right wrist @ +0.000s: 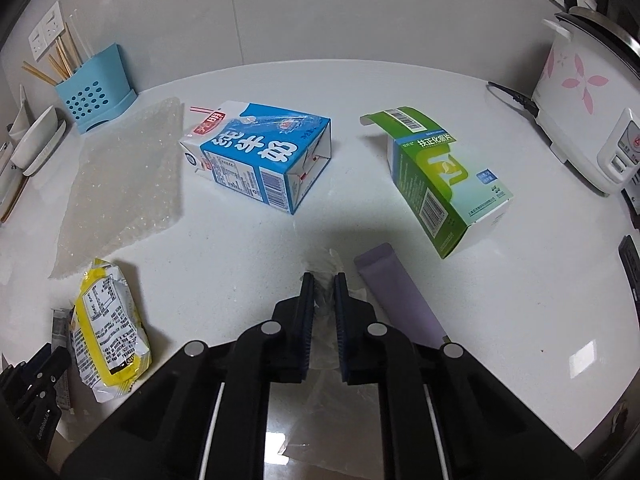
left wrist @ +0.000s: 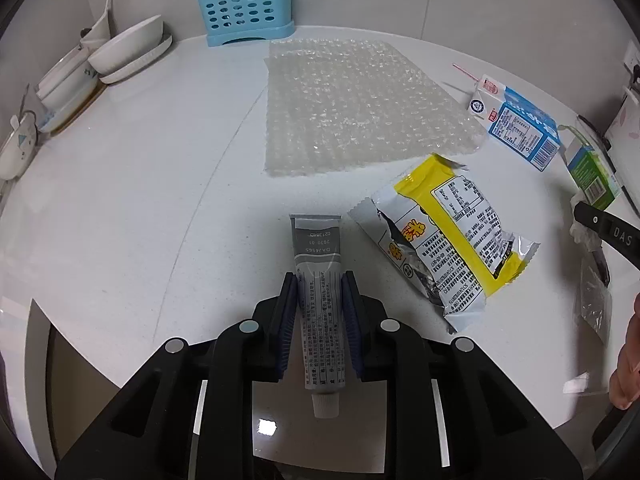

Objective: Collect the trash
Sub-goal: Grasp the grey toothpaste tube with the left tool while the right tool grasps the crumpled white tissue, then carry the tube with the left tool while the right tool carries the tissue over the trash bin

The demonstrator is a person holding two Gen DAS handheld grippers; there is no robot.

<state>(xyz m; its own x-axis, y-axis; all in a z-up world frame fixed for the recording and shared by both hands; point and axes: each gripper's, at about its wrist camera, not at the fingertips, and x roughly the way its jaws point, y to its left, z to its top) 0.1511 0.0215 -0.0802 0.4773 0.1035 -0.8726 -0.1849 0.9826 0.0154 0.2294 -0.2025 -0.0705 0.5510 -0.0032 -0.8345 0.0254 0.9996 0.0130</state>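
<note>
Two grippers: the left gripper (left wrist: 319, 280) pinches a grey squeeze tube (left wrist: 318, 276); the right gripper (right wrist: 323, 280) nips clear crumpled plastic film (right wrist: 325, 300). A perforated blue plastic holder (right wrist: 93, 98) contains wooden chopsticks (right wrist: 60, 60).

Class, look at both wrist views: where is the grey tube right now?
The grey tube sits between the left gripper fingers, cap toward the camera, just left of the yellow snack wrapper near the counter's front edge.

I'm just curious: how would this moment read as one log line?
left gripper: shut on grey tube | right gripper: shut on clear plastic bag | milk carton, snack wrapper: on counter
</note>
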